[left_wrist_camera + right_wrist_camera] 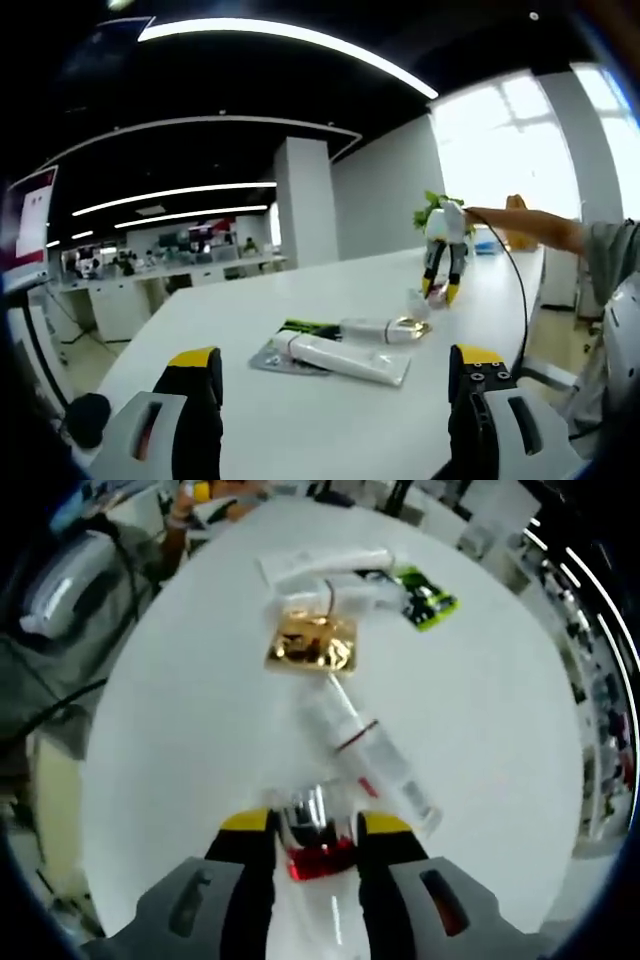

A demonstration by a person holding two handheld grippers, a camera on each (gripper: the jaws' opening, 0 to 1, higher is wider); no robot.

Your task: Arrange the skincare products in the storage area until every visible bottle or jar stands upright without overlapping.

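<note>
Clear, slick and likely brittle, the red-banded bottle (318, 842) sits clamped in the right claw (316, 832), best held mid-body; the left claw (335, 375) stands apart over the surface (300, 430).

Right tool (316, 842) grips clear bottle (312, 832) — above white table (180, 740).

Red-liquid bottle (318, 852): body hidden between the right gripper (317, 830) jaws; base cut off below.
Gold packet (312, 643): print too blurred to read.
Green packet (428, 598): lettering unreadable.
Far item under the right gripper: too small to identify in the left gripper view.
</note>
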